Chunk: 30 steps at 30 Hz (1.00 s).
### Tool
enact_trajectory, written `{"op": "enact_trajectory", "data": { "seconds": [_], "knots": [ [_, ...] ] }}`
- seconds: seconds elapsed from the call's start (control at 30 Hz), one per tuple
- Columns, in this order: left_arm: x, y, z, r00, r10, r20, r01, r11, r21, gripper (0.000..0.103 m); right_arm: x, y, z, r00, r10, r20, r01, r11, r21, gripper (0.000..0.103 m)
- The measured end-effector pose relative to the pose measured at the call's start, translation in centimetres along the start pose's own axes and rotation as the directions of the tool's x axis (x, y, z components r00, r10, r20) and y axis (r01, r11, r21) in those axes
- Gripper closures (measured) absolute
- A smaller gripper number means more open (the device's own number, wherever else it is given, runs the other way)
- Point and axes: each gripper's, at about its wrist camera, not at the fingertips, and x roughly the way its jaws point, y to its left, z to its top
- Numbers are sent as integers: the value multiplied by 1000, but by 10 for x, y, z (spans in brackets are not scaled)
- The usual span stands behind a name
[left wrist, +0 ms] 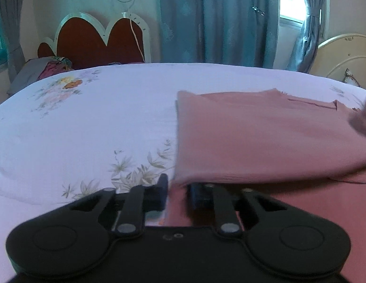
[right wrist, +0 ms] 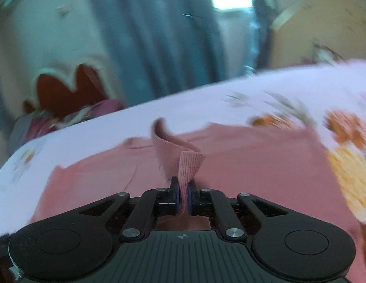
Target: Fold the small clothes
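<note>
Right wrist: right gripper [right wrist: 183, 197] pinching ribbed hem of pink top [right wrist: 242, 165]
Left gripper [left wrist: 177, 194]: clamped on edge, 6 o'clock
Feel: light, floppy; grab corners

A bed [left wrist: 107, 122] carries everything here, covered by a pale lilac sheet printed with flowers: an orange and pink cluster toward its far left corner, and greenish leaf sprigs near its front edge. A dusty pink garment [left wrist: 265, 139] lies directly on the sheet, spread over the right half of the bed and reaching to the front edge, with a folded layer on top. At the far left corner a bundle of grey and magenta cloth [left wrist: 48, 68] rests against the headboard [left wrist: 93, 40].
</note>
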Motion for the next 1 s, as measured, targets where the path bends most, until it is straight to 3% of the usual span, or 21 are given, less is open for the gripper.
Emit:
{"op": "enact_trajectory", "data": {
  "seconds": [0.17,0.27,0.37,0.4,0.53,0.67,0.73,0.77,0.9,0.97,1.0],
  "knots": [
    [0,-4,-2,1000,10,-10,-10,999,37,90,4,-30,-14,993,2,-119,2,999,36,97],
    [-1,-4,-1,1000,5,-14,-4,999,43,90,-1,-44,-11,994,-8,-110,18,996,85,93],
    [-2,-2,-1,1000,-2,-22,3,999,37,90,-9,-56,-2,997,-27,-67,35,992,122,61],
    [-2,0,0,1000,-6,-25,7,1000,31,90,-11,-59,1,998,-31,-52,37,992,123,59],
    [-8,3,1,999,-29,-43,30,999,10,85,-3,-62,8,997,-22,-78,32,991,127,59],
    [-19,2,-1,998,-41,-38,42,999,25,84,16,-53,-4,987,-22,-160,38,994,100,59],
    [-18,1,-3,998,-46,-52,48,998,33,83,12,-49,-9,988,-45,-150,56,996,68,74],
    [-17,2,-4,997,-46,-62,48,998,28,82,10,-49,-11,988,-57,-146,66,996,59,94],
    [-29,9,3,996,-72,-47,70,997,-31,82,0,-57,-8,992,-69,-109,75,996,51,96],
    [-36,9,11,997,-79,-26,78,996,-42,70,-2,-62,-2,993,-58,-100,65,996,65,95],
    [-37,9,15,996,-82,-21,80,996,-47,67,-1,-65,2,994,-49,-100,58,995,85,88]
  ]
}}
